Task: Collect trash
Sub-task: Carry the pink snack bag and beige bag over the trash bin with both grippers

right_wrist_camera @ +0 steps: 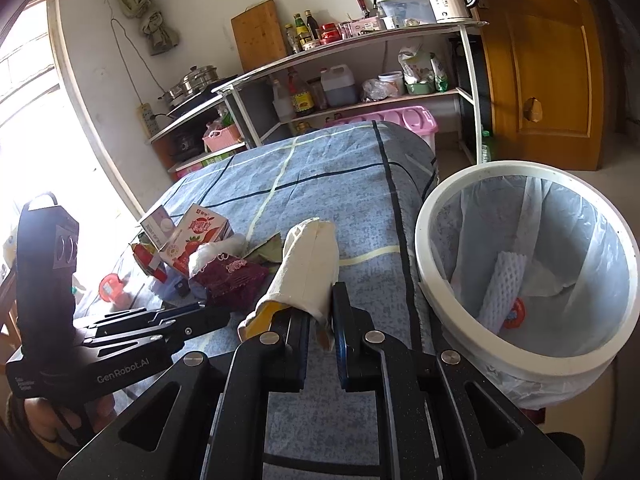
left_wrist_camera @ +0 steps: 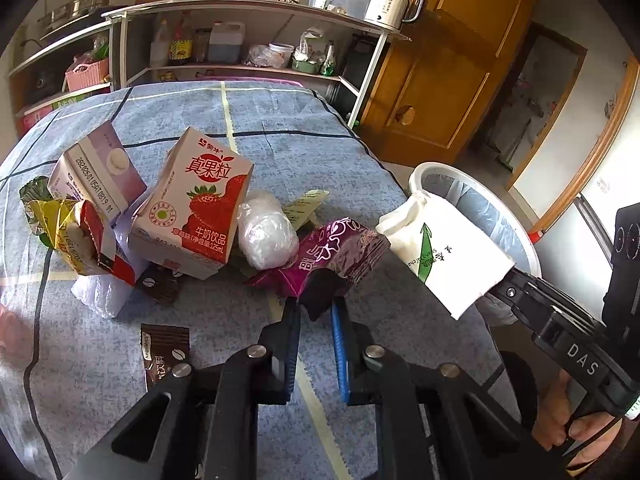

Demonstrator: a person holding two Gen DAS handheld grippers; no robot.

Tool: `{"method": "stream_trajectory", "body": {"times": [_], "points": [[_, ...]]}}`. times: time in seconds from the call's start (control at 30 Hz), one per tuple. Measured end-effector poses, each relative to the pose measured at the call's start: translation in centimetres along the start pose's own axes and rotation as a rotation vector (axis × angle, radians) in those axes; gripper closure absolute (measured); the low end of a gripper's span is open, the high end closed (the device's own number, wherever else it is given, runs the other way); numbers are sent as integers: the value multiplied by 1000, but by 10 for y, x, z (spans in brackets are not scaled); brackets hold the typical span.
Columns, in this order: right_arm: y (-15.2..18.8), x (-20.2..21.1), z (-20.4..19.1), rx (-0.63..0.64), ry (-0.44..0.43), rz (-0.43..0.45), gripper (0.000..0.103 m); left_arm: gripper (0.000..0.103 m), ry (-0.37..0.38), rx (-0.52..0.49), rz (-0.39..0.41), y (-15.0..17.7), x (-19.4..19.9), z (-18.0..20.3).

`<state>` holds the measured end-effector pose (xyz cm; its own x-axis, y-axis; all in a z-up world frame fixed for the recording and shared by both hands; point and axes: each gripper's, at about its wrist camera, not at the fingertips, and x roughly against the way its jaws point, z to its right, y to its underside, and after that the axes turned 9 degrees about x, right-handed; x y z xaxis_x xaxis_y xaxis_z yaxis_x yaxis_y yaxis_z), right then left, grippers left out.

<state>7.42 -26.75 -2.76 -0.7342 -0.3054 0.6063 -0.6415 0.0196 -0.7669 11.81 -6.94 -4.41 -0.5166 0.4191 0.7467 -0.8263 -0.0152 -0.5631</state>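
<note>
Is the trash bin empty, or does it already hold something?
Not empty: the lined trash bin holds a white foam net sleeve and other scraps at the bottom.

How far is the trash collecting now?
Done: foam netting lies in the bin. In hand: the right hand-held gripper holds a white paper bag; the left hand-held gripper grips a purple wrapper. Left: strawberry milk carton and other cartons.

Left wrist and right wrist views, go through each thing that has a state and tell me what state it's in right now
left gripper: shut on the purple wrapper, at the table.
right gripper: shut on the white paper bag, lifted off the table.
trash bin: open, lined, some trash already inside.
strawberry milk carton: tilted, leaning in the pile.
purple-white carton: tipped over.
red-yellow carton: crushed.
kettle: upright, lid shut.
</note>
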Motion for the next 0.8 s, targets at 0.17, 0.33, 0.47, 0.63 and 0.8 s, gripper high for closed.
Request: {"method": "stream_trajectory", "body": {"times": [0.17, 0.33, 0.47, 0.63, 0.8], "points": [[0, 2, 0, -1, -1, -1, 92, 87, -10, -12, -2, 2, 1, 2], [1, 3, 2, -5, 5, 1, 92, 61, 0, -18, 30, 0, 7, 4], [1, 4, 3, -9, 8, 0, 92, 54, -6, -7, 33, -3, 4, 4], [2, 1, 7, -14, 8, -8, 92, 39, -91, -73, 106, -4, 12, 12], [3, 1, 10, -30, 11, -6, 92, 31, -67, -144, 79, -11, 2, 23]]}}
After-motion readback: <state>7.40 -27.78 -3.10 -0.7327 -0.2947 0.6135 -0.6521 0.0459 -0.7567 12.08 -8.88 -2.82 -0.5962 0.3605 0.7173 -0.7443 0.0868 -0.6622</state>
